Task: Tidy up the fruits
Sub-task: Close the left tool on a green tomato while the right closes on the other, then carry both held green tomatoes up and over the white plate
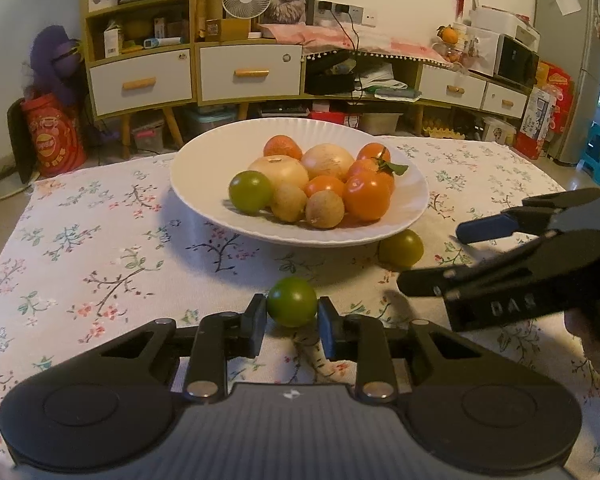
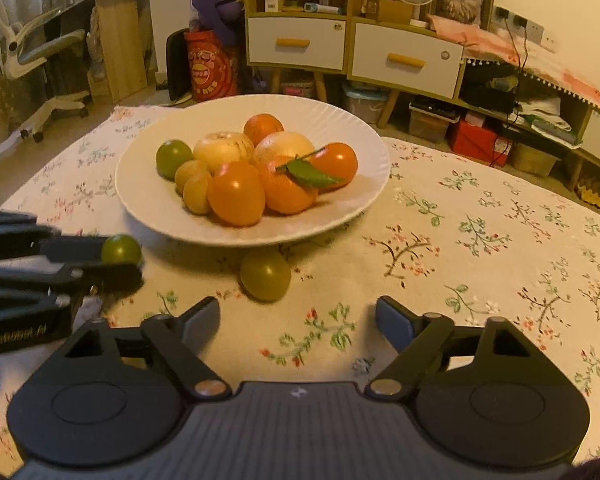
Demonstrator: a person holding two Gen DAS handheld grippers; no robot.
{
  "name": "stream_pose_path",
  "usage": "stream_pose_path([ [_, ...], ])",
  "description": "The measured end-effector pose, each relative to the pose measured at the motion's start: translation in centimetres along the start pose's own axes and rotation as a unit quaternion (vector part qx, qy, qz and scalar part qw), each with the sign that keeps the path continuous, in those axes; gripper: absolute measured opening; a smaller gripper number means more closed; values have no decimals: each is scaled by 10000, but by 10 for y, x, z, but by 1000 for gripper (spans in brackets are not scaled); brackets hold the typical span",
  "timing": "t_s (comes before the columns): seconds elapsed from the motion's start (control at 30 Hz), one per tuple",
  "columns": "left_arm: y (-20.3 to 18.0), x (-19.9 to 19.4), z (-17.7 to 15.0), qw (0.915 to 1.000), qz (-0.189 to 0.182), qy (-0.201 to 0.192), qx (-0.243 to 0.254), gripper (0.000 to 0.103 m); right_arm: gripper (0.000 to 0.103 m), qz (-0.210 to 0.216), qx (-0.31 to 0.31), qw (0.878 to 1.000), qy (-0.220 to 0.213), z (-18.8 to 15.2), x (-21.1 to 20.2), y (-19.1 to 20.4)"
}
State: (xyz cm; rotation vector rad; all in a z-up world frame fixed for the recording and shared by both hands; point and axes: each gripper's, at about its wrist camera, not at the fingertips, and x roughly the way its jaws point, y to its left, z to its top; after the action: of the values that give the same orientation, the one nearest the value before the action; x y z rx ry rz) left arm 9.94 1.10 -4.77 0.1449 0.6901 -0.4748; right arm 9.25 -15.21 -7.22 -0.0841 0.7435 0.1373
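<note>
The plate (image 1: pixel 204 200) rim hides part of a green fruit (image 1: pixel 402 249), seemingly touching.

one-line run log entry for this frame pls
left gripper: shut on green fruit | right gripper: open, empty | second green fruit: on tablecloth by plate | plate: holds the other fruit

- A plate (image 1: pixel 204 200) is set on the tablecloth (image 1: pixel 100 272), piled with fruit.
- One plum (image 2: pixel 265 275) is placed before the plate's rim.
- Another plum (image 1: pixel 292 307) is held between the left gripper (image 1: pixel 292 322) fingers, left of the first.
</note>
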Motion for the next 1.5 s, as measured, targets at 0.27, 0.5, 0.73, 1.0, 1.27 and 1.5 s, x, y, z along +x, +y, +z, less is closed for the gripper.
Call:
stream_pose_path([
  [0.27,8,-3,-2,9998,94,134,-108,11,67,37,-137,9999,-5,5,4,13],
  [0.5,8,-7,-4,9997,117,204,-68,11,53,5,-163,9999,41,9,7,15],
  [0.73,10,-11,-5,9996,141,214,-88,11,39,16,-320,9994,86,9,8,22],
  [1.0,10,-13,-5,9996,167,236,-75,11,26,45,-364,9992,132,9,7,22],
  [1.27,8,-15,-3,9996,169,219,-36,11,26,57,-377,9991,163,8,3,22],
  [1.5,6,-20,-2,9996,189,195,-6,11,26,165,-437,9987,200,7,-4,26],
])
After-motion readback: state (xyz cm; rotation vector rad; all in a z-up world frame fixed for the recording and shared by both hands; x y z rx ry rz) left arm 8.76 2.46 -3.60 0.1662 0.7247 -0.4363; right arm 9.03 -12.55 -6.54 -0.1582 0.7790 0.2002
